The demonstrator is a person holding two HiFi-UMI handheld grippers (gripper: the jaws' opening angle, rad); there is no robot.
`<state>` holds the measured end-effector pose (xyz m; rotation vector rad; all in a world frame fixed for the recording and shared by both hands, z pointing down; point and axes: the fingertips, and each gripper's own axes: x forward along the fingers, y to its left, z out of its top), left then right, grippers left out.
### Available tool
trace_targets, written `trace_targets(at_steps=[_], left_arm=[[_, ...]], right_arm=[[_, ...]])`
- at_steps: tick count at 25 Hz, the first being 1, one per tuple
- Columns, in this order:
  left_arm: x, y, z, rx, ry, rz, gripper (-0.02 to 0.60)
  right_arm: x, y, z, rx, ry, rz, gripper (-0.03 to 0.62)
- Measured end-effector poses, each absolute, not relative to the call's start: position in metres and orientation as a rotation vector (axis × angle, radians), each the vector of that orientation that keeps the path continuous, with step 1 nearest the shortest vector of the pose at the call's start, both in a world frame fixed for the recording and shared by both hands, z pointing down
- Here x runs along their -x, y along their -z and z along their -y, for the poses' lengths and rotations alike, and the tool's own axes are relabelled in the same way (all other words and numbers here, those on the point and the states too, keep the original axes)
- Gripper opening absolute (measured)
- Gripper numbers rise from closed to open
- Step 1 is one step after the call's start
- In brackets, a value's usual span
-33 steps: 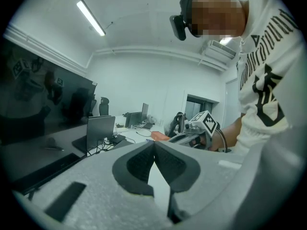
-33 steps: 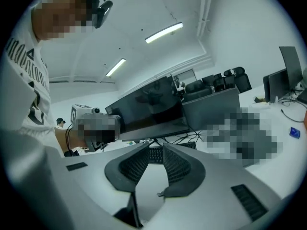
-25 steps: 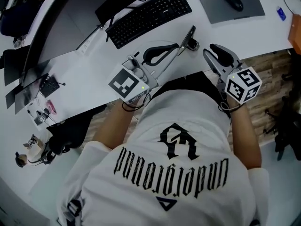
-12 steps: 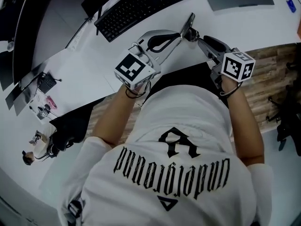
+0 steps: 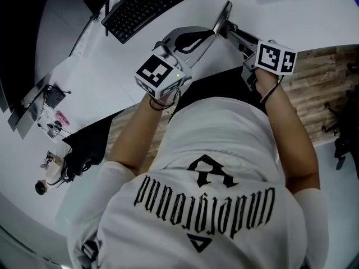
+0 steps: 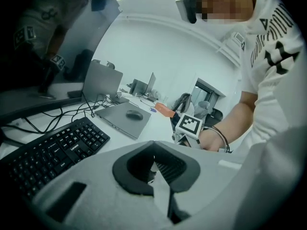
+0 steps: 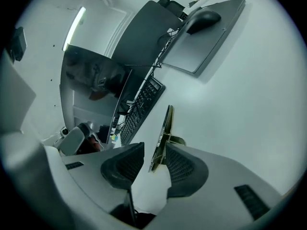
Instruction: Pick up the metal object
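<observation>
The metal object (image 5: 223, 17) is a thin flat plate with a small bracket, held on edge just above the white desk (image 5: 112, 77). My left gripper (image 5: 215, 32) reaches in from the left, its tips shut on the plate's lower end. A pale sliver of the plate (image 6: 153, 169) shows between its pads. My right gripper (image 5: 234, 33) comes from the right and stands open. In the right gripper view the plate (image 7: 164, 128) sits between the jaws of the right gripper (image 7: 153, 150). It lies close to the right pad, with a clear gap to the left one.
A black keyboard (image 5: 146, 1) lies just behind the grippers. A grey mat with a mouse (image 7: 206, 37) sits farther right. Small clutter (image 5: 53, 125) lies at the desk's left end. The desk edge runs close to the person's torso, with wood floor (image 5: 320, 77) to the right.
My right gripper has moved left and forward up to the plate, so the plate now sits between its jaws. The left gripper and the plate have stayed in place on the desk.
</observation>
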<state>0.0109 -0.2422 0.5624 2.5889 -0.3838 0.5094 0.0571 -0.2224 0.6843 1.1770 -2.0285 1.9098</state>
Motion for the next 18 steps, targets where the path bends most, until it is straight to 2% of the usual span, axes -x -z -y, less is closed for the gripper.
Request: trace_targets(at_steps=[7, 13, 18], left_arm=[[-0.006, -0.572, 0.238, -2.557, -0.510, 0.395, 0.015], [-0.002, -0.574, 0.233, -2.547, -0.512, 0.410, 0.015], [-0.001, -0.572, 0.222, -2.603, -0.580, 0.393, 0.015]], right_arm=[[-0.050, -0.696, 0.228, -1.173, -1.978, 1.985, 0.121], [-0.047, -0.694, 0.230, -1.161, -1.994, 2.001, 0.049], [-0.045, -0.693, 0.228, -1.165, -1.994, 2.014, 0.029]])
